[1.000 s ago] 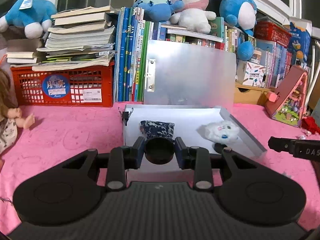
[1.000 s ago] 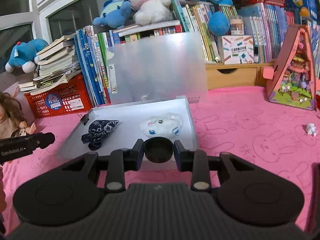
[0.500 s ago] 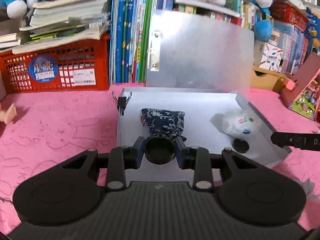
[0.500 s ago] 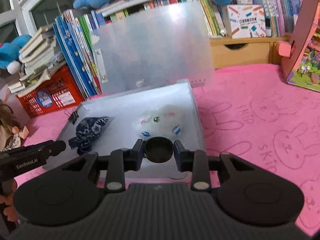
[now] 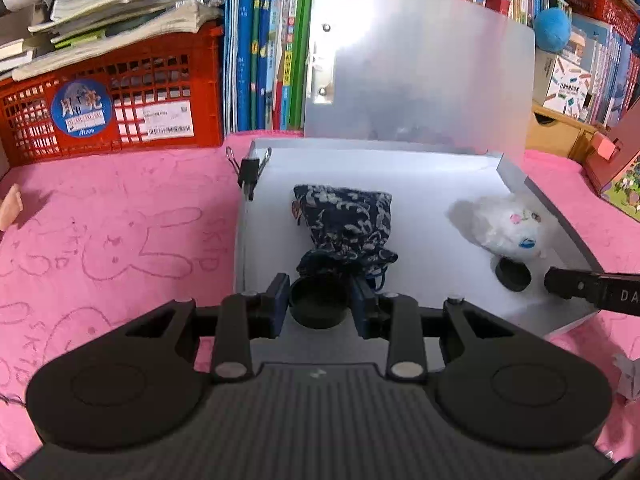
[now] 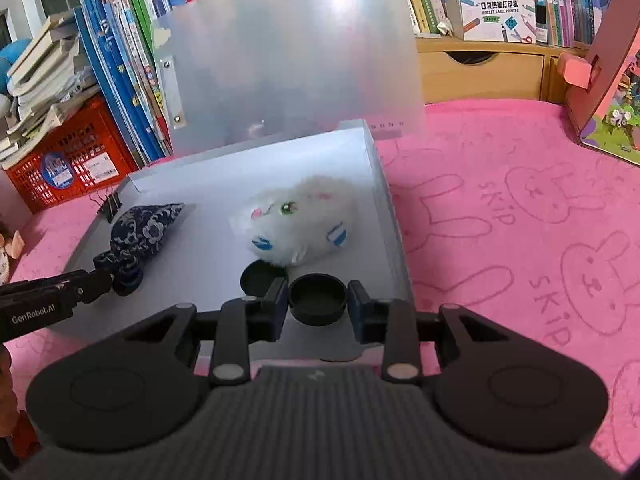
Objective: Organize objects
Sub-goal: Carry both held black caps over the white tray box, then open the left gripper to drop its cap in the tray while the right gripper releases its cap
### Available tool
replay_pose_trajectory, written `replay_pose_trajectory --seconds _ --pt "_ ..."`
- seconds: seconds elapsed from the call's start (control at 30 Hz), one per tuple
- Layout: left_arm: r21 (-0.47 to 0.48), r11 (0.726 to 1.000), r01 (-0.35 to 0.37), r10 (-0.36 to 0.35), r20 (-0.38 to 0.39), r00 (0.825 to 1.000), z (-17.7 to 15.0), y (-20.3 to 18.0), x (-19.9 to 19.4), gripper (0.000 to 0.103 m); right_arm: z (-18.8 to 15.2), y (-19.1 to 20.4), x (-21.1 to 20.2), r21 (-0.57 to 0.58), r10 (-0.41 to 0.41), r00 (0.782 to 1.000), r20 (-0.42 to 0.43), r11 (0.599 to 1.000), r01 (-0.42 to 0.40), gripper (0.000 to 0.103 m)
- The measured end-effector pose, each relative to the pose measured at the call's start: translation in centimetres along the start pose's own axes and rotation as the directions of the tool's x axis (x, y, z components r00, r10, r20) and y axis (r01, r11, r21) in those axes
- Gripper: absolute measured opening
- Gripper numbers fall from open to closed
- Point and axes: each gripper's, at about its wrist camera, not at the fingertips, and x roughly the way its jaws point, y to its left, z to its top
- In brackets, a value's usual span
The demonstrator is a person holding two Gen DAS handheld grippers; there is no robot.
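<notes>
An open grey box [image 5: 440, 184] with its lid upright lies on the pink cloth. Inside lie a dark blue patterned pouch [image 5: 344, 220], a white plush toy [image 5: 508, 228] and a loose black round cap [image 5: 513, 275]. My left gripper [image 5: 319, 300] is shut on a black round cap just in front of the pouch's tied neck. My right gripper [image 6: 318, 298] is shut on another black round cap over the box's near right part, by the plush [image 6: 300, 220] and the loose cap [image 6: 260, 278]. The pouch [image 6: 144, 228] lies at left.
A red crate [image 5: 108, 108] with stacked books and a row of upright books [image 5: 264, 40] stand behind the box. A black binder clip [image 5: 250, 170] sits on the box's left rim. A pink toy house [image 6: 608, 80] and a wooden drawer [image 6: 480, 72] stand at right.
Both grippers have moved forward and down toward the box, each keeping its black cap. The left one has come up to the pouch, the right one to the plush toy.
</notes>
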Motion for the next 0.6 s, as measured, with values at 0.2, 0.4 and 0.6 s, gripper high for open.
replay_pose_trajectory --seconds 0.2,0.4,0.6 --pt "0.019 1.000 -0.010 0.011 -0.019 1.000 -0.1 -0.4 0.5 0.038 -0.1 0.6 0.4 -0.031 -0.013 1.000 -0.009 0.999 0.013 0.036" --pt "0.011 1.000 0.000 0.001 -0.023 1.000 0.0 -0.2 0.7 0.038 -0.1 1.0 0.6 -0.049 -0.017 1.000 -0.013 0.999 0.017 0.037" --pt "0.029 0.999 0.017 -0.018 0.002 1.000 0.4 -0.2 -0.2 0.069 0.0 0.7 -0.7 -0.033 0.011 0.999 0.034 0.999 -0.009 0.060"
